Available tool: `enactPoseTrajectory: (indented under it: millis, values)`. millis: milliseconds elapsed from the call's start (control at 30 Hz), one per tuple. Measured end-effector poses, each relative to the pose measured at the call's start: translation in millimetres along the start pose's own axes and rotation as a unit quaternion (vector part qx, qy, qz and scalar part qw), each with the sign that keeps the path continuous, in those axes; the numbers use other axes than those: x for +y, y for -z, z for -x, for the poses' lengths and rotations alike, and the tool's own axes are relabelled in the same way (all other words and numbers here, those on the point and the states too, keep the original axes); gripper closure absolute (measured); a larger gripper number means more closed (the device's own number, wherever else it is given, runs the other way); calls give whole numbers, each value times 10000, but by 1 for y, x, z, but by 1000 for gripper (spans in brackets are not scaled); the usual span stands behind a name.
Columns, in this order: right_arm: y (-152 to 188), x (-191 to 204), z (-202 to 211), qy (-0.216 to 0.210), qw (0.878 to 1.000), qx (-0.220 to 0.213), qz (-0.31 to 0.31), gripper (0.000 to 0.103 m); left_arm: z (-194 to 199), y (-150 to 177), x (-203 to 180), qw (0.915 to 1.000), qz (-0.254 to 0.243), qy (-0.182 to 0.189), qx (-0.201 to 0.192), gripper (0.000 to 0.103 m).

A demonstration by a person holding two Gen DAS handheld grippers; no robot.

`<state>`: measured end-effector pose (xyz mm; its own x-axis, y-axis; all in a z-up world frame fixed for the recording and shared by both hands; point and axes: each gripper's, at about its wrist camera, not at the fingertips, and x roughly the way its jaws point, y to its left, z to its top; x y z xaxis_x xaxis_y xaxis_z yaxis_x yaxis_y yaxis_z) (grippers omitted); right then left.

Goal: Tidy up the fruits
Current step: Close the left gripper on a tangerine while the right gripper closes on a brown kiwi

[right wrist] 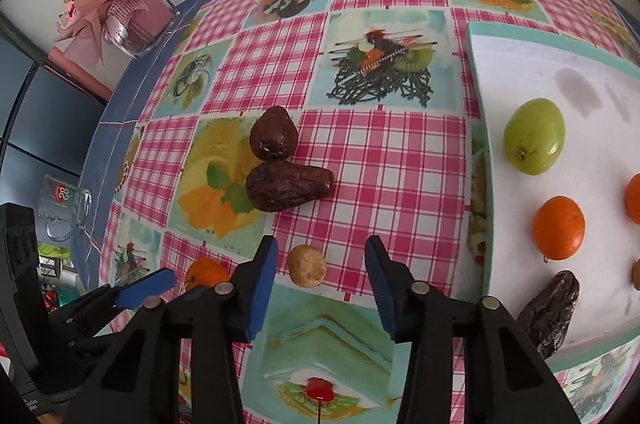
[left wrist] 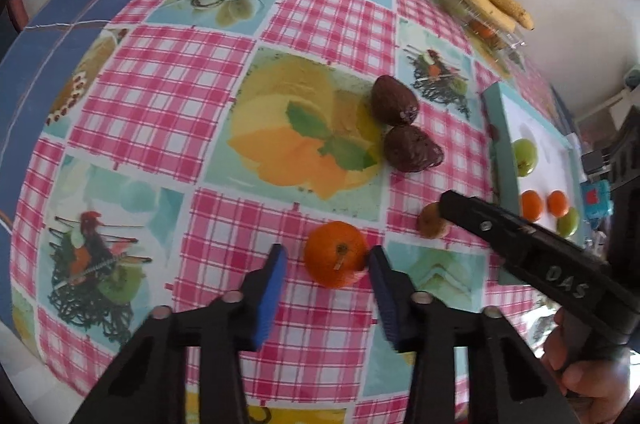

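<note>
Left wrist view first. The left claw [left wrist: 328, 253] points down at the checked worktop [left wrist: 168, 96], low in the middle of the frame, and the orange [left wrist: 336, 254] sits right between its blue pads. The claw is spread around the fruit, not pinching it. The right-hand pad touches the orange's skin, and on the left a sliver of cloth shows between pad and fruit.

Just right of it, the right claw [left wrist: 444, 204] reaches in from the lower right edge. Its black finger lies over a small brown fruit [left wrist: 430, 226]. Above centre, two dark fruits [left wrist: 394, 100] lie touching each other. At the right edge is the teal-rimmed tray [left wrist: 502, 144].

Now the right wrist view. The right claw [right wrist: 320, 244] is spread too, its pads well apart in the lower middle of the frame. The small brown fruit [right wrist: 307, 266] lies on the cloth between them, nearer the left pad and touching neither.

At lower left, the left claw [right wrist: 176, 284] shows one blue pad, with the orange [right wrist: 206, 274] peeking out beside it, half hidden behind the right claw's finger. The tray [right wrist: 476, 36] fills the right side, already carrying a green fruit [right wrist: 534, 136], an orange one [right wrist: 558, 228] and a dark wrinkled one [right wrist: 550, 312].
</note>
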<state>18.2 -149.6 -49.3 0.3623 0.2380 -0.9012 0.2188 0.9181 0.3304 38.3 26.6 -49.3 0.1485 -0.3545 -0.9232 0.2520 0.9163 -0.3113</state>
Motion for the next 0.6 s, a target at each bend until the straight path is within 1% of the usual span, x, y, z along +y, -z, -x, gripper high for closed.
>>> enactPoseTrajectory:
  millis: [133,267,367,467,500,600]
  values:
    - [0,1,-3,-21,10000,59,20,63,2,-3,2,9999,67,28,-80,66]
    - [1,5,-9,-30,9999,137,64,67,-1,-5,5,9997,184,175,-61,66]
    - [2,5,-12,-63,9997,217,56,73,0,-4,9,9994,249,237,-73,65]
    - [3,4,-15,-199,9995,253,6,79,-2,-3,8,9993,245,273,-37,65]
    - [3,4,-14,-228,9995,238,-11,80,-4,-3,7,9993,243,286,-13,65]
    - [3,1,-10,-105,9998,195,-15,80,-10,-3,4,9990,245,367,81,64]
